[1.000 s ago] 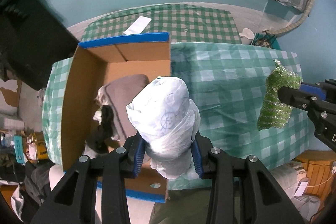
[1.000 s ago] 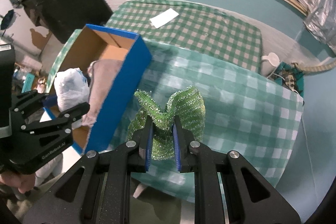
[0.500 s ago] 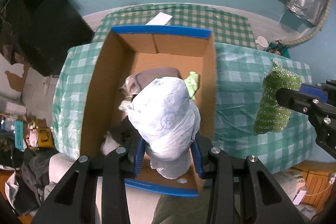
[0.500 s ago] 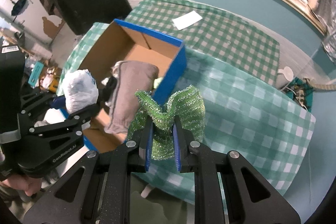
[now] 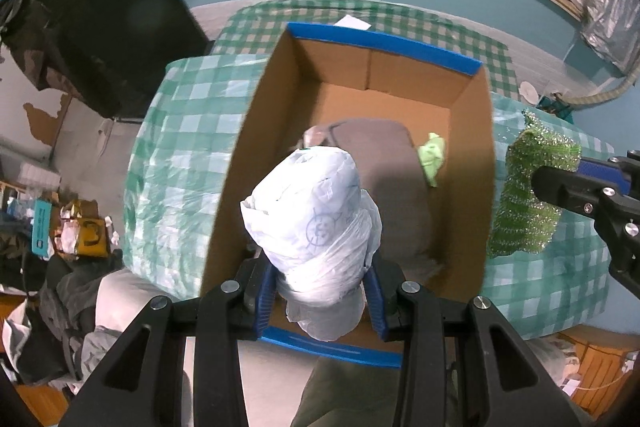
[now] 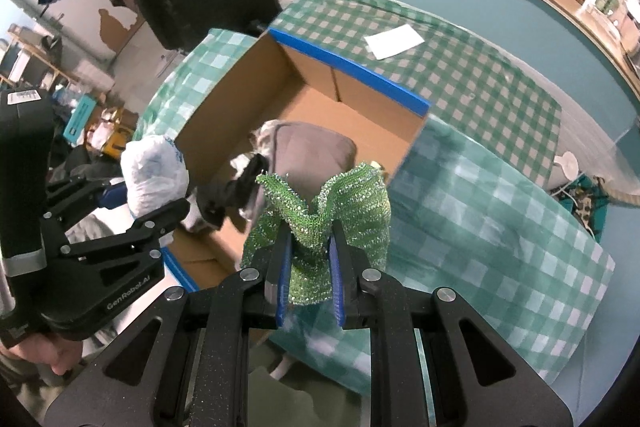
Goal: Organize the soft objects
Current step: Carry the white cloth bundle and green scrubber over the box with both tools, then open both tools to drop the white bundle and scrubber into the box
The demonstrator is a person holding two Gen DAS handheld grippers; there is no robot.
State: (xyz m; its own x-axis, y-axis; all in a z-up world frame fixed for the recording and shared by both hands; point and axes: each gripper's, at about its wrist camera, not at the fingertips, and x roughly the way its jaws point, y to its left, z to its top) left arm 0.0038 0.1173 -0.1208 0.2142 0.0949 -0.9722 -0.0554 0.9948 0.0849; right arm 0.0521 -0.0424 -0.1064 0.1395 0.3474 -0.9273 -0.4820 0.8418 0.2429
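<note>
- Left wrist view: left gripper [image 5: 320, 281] clamped on a bundled white plastic bag [image 5: 316, 215], blue pads pressing both its sides; bag sticks out ahead toward 12 o'clock, hanging over the open cardboard box [image 5: 472, 163] with blue rim.
- Box already holds a grey cushion [image 5: 392, 179] and a small lime cloth [image 5: 432, 157] at its 2 o'clock; dark fabric in near corner shows in right view only.
- Right wrist view: right gripper [image 6: 308, 263] nearly together, pinching a green sparkly mesh cloth [image 6: 340, 203]; cloth bunches up above the pads, spreads toward 12 and 2 o'clock.
- Mesh cloth hangs around the box's right wall, at 3 o'clock of the bag in left view; can't tell if fully over the opening or partly over the checked tablecloth [image 6: 500, 211].
- Step, judged: carry phase, both items being brought to the box for drop-off.
- Next likely needs: lower bag into free space beside cushion, spread jaws; get mesh cloth fully over the opening before release.
- Risk: bag is bulky, may sit on cushion and roll.
</note>
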